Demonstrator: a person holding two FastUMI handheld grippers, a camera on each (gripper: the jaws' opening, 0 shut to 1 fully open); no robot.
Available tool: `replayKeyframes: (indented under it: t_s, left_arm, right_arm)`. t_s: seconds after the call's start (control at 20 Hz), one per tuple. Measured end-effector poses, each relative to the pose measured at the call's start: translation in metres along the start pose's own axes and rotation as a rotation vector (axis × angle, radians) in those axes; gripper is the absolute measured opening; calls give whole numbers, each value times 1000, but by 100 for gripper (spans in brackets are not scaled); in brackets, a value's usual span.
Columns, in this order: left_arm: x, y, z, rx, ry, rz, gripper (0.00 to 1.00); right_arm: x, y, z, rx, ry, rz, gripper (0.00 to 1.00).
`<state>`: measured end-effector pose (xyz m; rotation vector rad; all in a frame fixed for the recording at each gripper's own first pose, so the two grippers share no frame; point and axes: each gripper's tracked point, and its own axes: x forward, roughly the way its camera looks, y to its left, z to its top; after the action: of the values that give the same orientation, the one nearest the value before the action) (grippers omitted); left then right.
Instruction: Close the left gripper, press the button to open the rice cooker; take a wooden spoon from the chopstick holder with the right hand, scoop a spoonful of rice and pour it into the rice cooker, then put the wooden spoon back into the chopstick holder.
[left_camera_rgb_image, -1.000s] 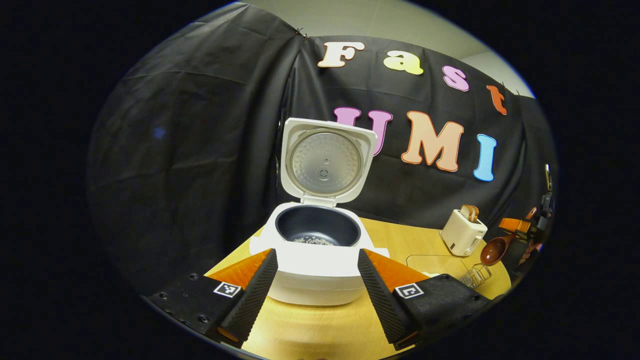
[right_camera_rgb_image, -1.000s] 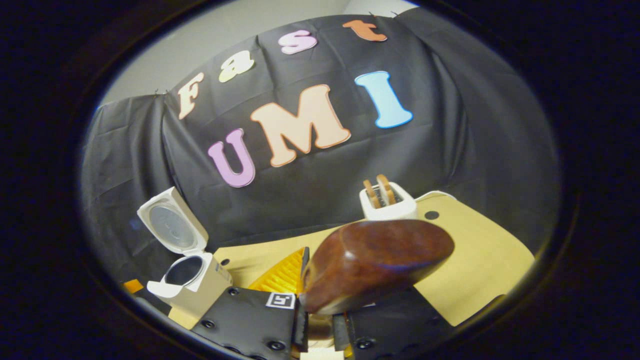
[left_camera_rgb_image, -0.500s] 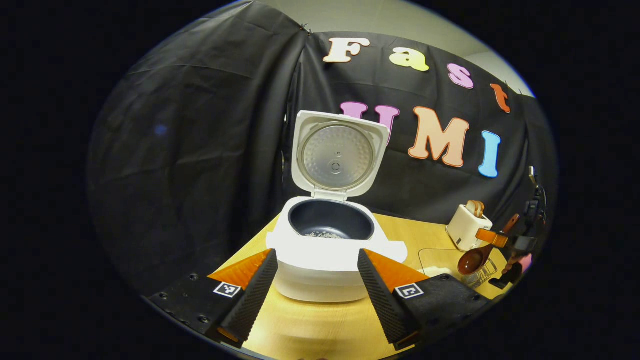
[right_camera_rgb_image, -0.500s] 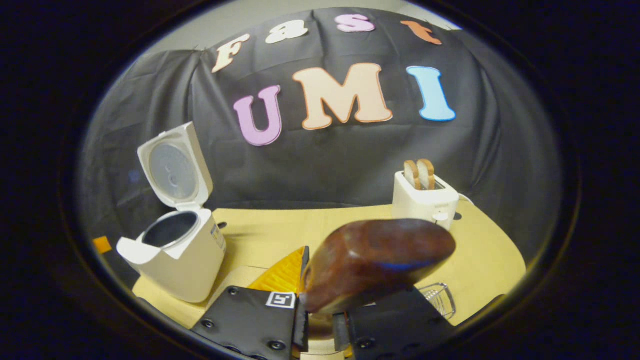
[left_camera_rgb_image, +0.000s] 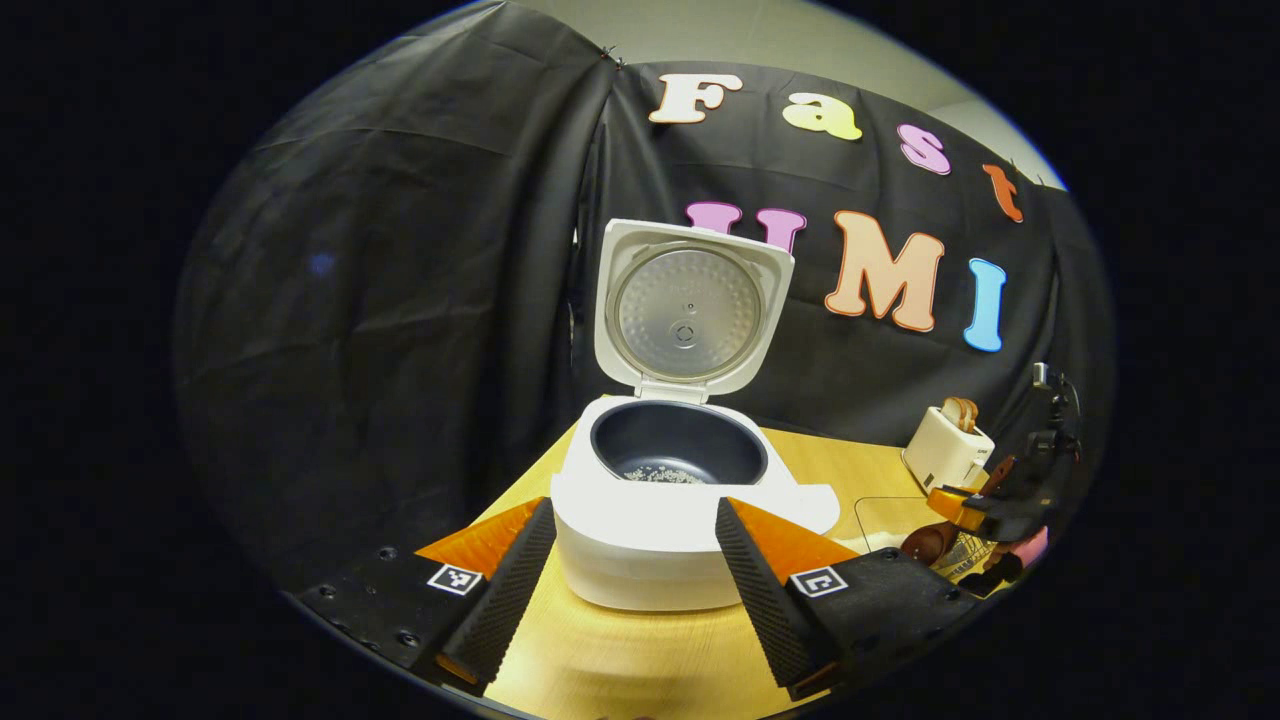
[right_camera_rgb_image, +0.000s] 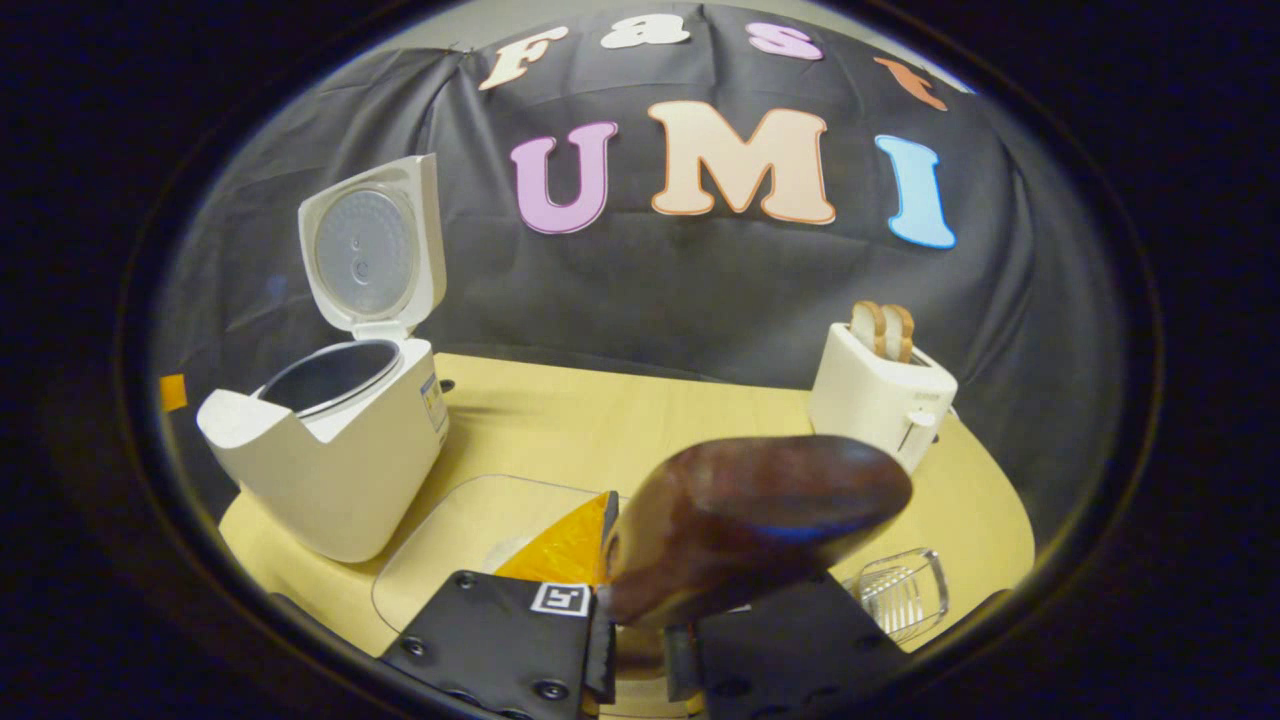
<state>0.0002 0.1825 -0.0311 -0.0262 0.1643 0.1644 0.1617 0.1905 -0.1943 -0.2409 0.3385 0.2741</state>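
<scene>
With the rice cooker (left_camera_rgb_image: 680, 500) open and rice in its pot, our right gripper (right_camera_rgb_image: 640, 640), jaws clamped on the wooden spoon (right_camera_rgb_image: 750, 515), neared the chopstick holder (right_camera_rgb_image: 900, 592); our left gripper (left_camera_rgb_image: 630, 580) gaped empty.

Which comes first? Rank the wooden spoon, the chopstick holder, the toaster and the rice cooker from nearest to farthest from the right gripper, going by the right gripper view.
1. Wooden spoon: held in the right gripper, bowl just ahead.
2. Chopstick holder: low on the right, close by.
3 and 4. Rice cooker, far left, and toaster, back right: too close to call.
</scene>
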Motion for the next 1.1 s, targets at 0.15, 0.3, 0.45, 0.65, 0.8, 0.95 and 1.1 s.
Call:
replayKeyframes:
  t_s: [0.15, 0.3, 0.45, 0.65, 0.8, 0.95, 1.1]
  left_arm:
    - [0, -1, 0, -3, -3, -7, 95]
    - [0, -1, 1, -3, -1, -18, 95]
    - [1, 0, -1, -5, 3, -23, 95]
    - [3, -2, -3, -14, 9, -35, 95]
    - [4, -4, -3, -12, 13, -38, 95]
    - [3, -6, -1, -15, 8, -42, 95]
    - [2, -8, 1, -7, 6, -44, 95]
  right_arm:
    - [5, 7, -5, 78, 22, 10, 22]
    - [8, 10, -10, 156, 38, -1, 22]
    - [12, 12, -17, 235, 61, -1, 22]
    - [19, -1, -26, 429, 107, -14, 22]
    - [20, -4, -30, 582, 125, 3, 22]
    - [19, -5, -27, 688, 124, 20, 22]
    - [14, -12, -20, 644, 96, 7, 22]
